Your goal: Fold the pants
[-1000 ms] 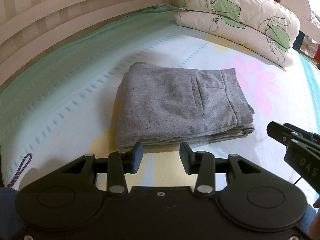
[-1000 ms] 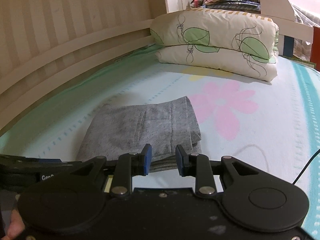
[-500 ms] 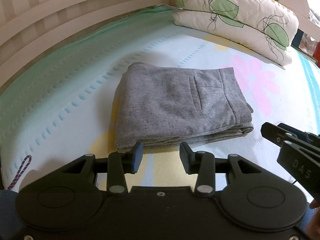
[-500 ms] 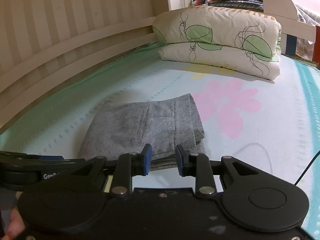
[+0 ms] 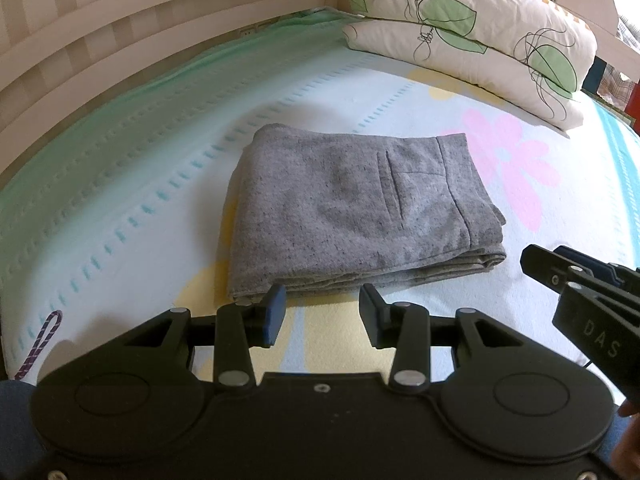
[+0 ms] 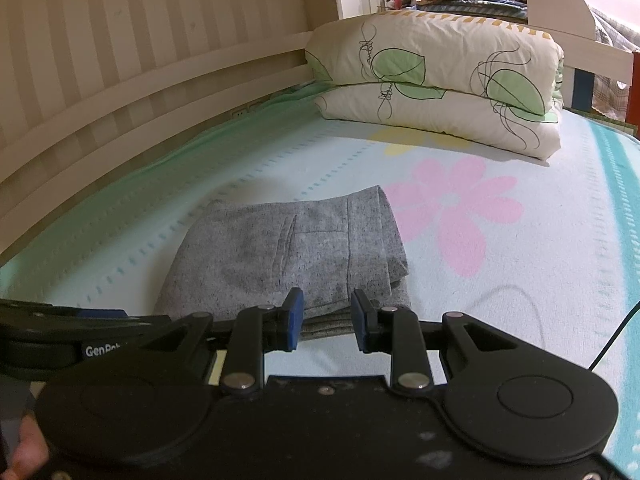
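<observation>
Both jaws stand partly apart and grip nothing: the left gripper (image 5: 320, 314) gapes wider than the right gripper (image 6: 326, 322). Folded grey pants (image 5: 356, 216) lie mid-mattress on the bed sheet (image 5: 120, 184), just beyond both sets of fingertips, untouched. Nothing has shifted since a second ago. Their long axis runs left to right, waistband toward the pillows (image 5: 472, 28).

Bed (image 5: 120, 184); folded pants (image 5: 352, 208), pillows (image 5: 472, 28)

pants (image 5: 352, 216): mid-bed (image 5: 120, 200), folded stack
pillows (image 5: 472, 24): far right, stacked
left gripper (image 5: 320, 316): near pants' near edge
right gripper (image 6: 326, 320): right of it
</observation>
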Motion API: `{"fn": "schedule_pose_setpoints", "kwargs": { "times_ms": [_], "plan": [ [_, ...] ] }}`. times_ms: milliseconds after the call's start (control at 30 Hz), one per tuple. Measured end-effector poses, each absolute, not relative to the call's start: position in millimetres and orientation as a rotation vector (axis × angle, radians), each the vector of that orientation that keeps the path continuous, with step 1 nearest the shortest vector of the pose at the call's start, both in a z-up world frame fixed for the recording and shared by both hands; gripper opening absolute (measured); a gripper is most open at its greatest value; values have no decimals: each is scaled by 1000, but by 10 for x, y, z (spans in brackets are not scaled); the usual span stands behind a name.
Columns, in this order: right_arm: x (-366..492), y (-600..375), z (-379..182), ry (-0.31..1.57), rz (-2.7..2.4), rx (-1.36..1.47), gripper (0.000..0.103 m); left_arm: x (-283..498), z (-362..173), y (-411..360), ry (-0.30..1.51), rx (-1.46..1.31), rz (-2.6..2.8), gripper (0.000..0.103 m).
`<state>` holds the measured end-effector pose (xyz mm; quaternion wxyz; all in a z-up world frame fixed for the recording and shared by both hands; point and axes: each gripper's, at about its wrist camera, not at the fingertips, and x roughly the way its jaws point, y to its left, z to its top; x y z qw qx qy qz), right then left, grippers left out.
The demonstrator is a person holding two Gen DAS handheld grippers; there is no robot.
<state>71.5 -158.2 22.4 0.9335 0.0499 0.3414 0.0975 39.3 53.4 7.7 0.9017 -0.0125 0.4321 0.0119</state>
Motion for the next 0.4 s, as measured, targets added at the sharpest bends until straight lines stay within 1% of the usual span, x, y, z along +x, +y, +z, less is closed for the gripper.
{"fn": "schedule_pose_setpoints", "kwargs": {
  "times_ms": [400],
  "plan": [
    [736, -1546, 210, 705, 201, 100, 29, 390, 82, 517, 875, -11, 27, 50]
  ]
}}
